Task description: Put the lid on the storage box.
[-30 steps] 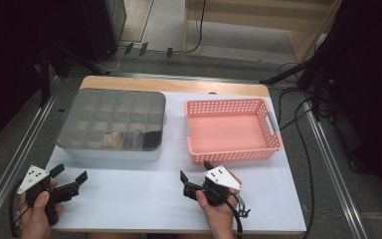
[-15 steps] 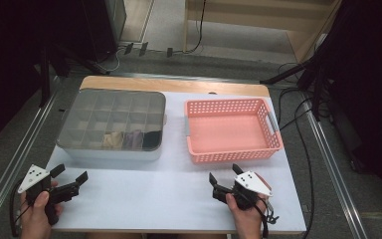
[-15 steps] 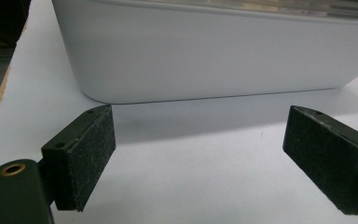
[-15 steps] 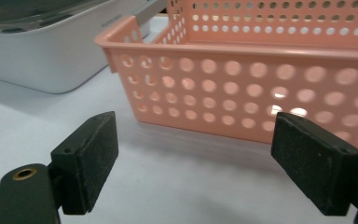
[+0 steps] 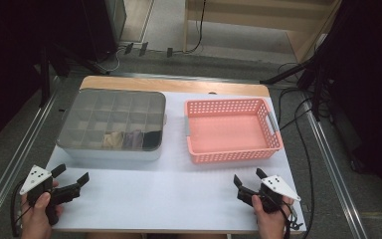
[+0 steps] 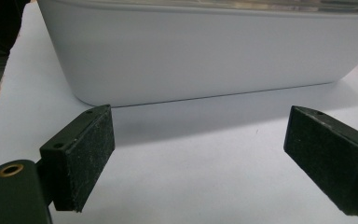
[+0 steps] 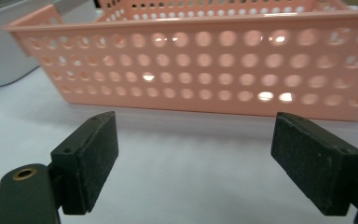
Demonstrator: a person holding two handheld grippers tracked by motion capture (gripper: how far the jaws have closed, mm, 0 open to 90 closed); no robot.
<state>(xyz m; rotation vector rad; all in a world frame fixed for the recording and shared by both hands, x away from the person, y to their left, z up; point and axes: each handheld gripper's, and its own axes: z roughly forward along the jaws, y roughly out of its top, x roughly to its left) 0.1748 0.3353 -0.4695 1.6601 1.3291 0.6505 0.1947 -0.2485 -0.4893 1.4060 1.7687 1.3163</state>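
Note:
A grey box point(image 5: 110, 124) with a clear lid and several compartments stands on the left of the white table point(image 5: 169, 194); a few front cells hold small items. Its white front wall point(image 6: 205, 51) looms in the left gripper view. To its right stands an empty pink perforated basket point(image 5: 231, 130), whose near wall point(image 7: 205, 70) faces the right gripper view. My left gripper point(image 5: 70, 174) is open at the front left corner, short of the box, jaws empty point(image 6: 200, 158). Near the front right, below the basket, my right gripper point(image 5: 248, 178) is also open and empty point(image 7: 196, 158).
Metal rails point(image 5: 20, 149) run along both sides of the table. Black cables point(image 5: 298, 129) trail over the floor at the right. A wooden strip point(image 5: 174, 84) edges the table's far side. Bare white surface lies between the two grippers.
My right gripper has moved from the front middle of the table to the right and slightly nearer the front edge. The left gripper has hardly shifted.

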